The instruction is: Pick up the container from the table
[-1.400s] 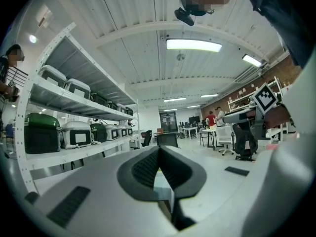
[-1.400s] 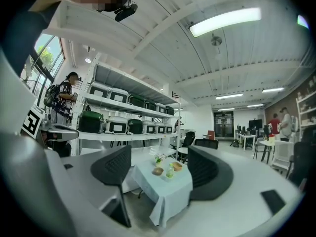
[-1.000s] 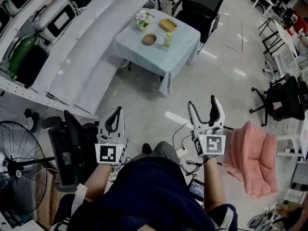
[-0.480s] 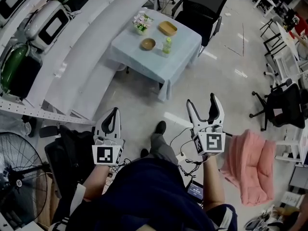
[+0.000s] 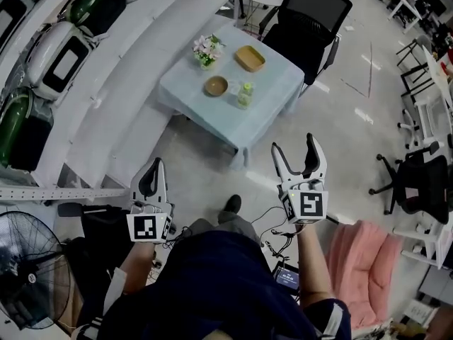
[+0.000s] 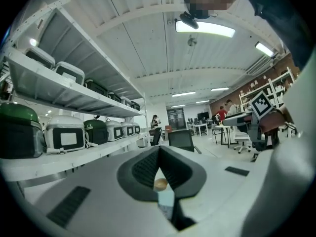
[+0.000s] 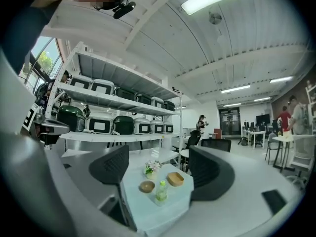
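Head view: two grippers, one table (image 5: 272, 94), four things on it: one tan container (image 5: 249, 58), one round bowl (image 5: 216, 86), one green bottle (image 5: 245, 95), one pot of flowers (image 5: 205, 49); one black chair (image 5: 308, 20) behind. Table well ahead of both grippers; container at its far side, ahead of the right gripper (image 5: 294, 144) and a little to its left. Container shallow, rounded-square, lying flat, mouth up; long axis not clear, near square. Left gripper (image 5: 156, 164) jaws pressed together.

Left gripper view: jaw tips meet, nothing pinched; bowl shows far off through the gap below them.

Right gripper view: jaws spread wide, just been opening, nothing between the pads; table well beyond, container at its far right corner, past the bottle.
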Available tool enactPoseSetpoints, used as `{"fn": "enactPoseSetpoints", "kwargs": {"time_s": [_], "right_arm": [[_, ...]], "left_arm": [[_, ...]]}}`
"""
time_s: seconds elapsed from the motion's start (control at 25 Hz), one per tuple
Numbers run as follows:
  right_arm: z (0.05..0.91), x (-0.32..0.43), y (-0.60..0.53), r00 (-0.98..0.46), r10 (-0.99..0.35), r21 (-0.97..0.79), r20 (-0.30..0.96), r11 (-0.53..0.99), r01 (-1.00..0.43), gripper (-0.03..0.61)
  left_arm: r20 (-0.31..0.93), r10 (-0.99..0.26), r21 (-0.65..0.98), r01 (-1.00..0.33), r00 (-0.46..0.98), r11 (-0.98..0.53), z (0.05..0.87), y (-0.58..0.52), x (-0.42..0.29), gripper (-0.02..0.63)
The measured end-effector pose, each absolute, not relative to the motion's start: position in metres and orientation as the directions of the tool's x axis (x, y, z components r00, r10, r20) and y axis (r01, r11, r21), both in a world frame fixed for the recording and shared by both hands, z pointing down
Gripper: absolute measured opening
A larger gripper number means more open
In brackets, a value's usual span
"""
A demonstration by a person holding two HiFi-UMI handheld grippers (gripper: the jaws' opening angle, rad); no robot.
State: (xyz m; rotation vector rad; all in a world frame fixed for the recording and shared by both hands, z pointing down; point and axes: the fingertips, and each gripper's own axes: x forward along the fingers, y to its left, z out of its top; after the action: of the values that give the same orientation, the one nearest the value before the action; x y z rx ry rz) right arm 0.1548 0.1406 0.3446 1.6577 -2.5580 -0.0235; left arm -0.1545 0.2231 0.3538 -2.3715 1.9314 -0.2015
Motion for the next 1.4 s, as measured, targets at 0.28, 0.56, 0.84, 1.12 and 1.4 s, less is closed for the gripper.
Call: {"fn": "enactPoseSetpoints", "kwargs": {"time_s": [0.28, 0.56, 0.84, 1.12, 1.4], "right_arm": [[0.367, 0.154, 0.054, -0.405, -0.908, 0.063, 0.107, 0.413, -0.909, 0.385], [0.399, 0.141, -0.029, -0.345, -0.926, 0.063, 0.154, 0.357, -0.932, 0.383], [0.432, 0.122, -0.118, -0.219, -0.953, 0.057, 0.211, 0.236, -0.970, 0.373], [0.470, 0.115, -0.190, -0.143, -0.947, 0.054, 0.286, 0.165, -0.985, 0.367], [0.522, 0.124, -0.253, -0.150, -0.912, 0.026, 0.382, 0.173, -0.985, 0.350]], "left_arm": [[0.049, -0.980, -0.153, -0.968, 0.193, -0.198, 0.349, 0.158, -0.159, 0.003], [0.043, -0.962, -0.156, -0.949, 0.270, -0.273, 0.355, 0.079, -0.174, 0.003], [0.047, -0.922, -0.189, -0.903, 0.384, -0.386, 0.362, -0.022, -0.211, 0.003], [0.065, -0.890, -0.195, -0.869, 0.452, -0.455, 0.365, -0.094, -0.233, 0.003], [0.105, -0.894, -0.200, -0.871, 0.436, -0.449, 0.378, -0.129, -0.237, 0.003]]}}
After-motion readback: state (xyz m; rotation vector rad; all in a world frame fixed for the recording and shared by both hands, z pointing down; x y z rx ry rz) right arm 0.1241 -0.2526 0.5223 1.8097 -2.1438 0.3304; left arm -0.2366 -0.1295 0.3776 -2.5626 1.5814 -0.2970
